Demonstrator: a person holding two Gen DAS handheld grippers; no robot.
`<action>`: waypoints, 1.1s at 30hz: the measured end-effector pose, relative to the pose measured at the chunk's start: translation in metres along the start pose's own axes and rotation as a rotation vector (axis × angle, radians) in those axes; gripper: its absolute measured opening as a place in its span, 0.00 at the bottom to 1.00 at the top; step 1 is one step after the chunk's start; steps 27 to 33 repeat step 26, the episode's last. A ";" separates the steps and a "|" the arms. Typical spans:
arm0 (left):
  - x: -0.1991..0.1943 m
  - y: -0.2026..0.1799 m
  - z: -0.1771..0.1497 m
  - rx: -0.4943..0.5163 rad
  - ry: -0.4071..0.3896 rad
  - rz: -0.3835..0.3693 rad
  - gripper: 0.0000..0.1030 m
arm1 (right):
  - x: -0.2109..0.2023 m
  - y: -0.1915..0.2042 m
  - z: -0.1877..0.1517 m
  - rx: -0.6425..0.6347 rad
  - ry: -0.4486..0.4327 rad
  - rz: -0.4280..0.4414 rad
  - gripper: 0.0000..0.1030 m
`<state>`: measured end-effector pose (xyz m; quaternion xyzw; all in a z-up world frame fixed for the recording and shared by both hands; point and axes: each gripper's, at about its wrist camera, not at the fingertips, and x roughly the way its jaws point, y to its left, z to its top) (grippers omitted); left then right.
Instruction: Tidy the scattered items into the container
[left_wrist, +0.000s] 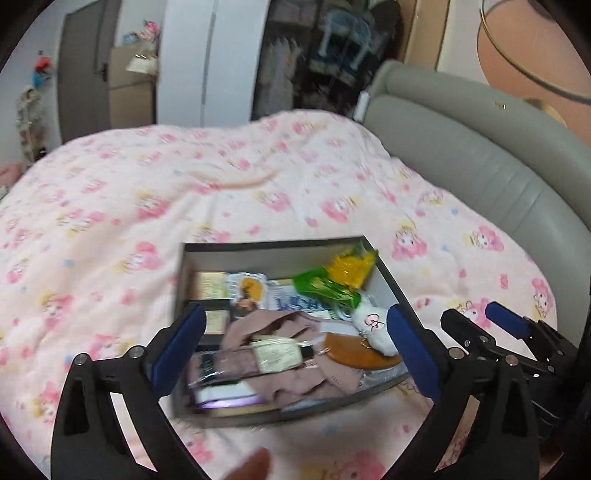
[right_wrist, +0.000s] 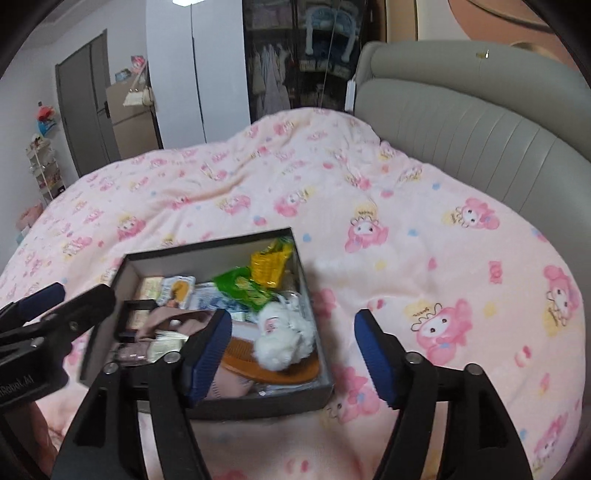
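Observation:
A dark grey box (left_wrist: 273, 245) (right_wrist: 207, 242) with a white inside sits on the pink bed cover. It holds a green packet (left_wrist: 325, 288) (right_wrist: 243, 288), a yellow packet (left_wrist: 351, 267), a white plush charm (left_wrist: 369, 325) (right_wrist: 284, 332), an orange comb (right_wrist: 273, 369), a mauve cloth (left_wrist: 280, 325) and several small boxes and sachets. My left gripper (left_wrist: 295, 347) (right_wrist: 77, 295) hovers open above the box's near half, with nothing between its blue pads. My right gripper (right_wrist: 293, 356) (left_wrist: 480, 319) is open and empty too, over the box's right front corner and the cover beside it.
The pink cartoon-print cover (right_wrist: 406, 206) spreads over the whole bed around the box. A grey padded headboard (left_wrist: 461, 147) (right_wrist: 461, 118) curves along the right. A door, a white wardrobe and shelves stand at the back. A fingertip (left_wrist: 251, 465) shows at the bottom edge.

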<state>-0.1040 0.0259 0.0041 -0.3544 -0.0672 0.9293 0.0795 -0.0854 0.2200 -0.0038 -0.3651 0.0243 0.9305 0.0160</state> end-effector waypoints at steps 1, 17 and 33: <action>-0.011 0.004 -0.002 -0.011 -0.014 0.004 0.99 | -0.006 0.003 -0.001 -0.002 0.000 0.007 0.67; -0.104 0.027 -0.064 0.020 -0.003 0.088 0.99 | -0.087 0.033 -0.073 -0.016 0.001 0.049 0.71; -0.115 0.034 -0.079 0.017 0.007 0.104 0.99 | -0.086 0.035 -0.082 -0.029 0.017 0.049 0.72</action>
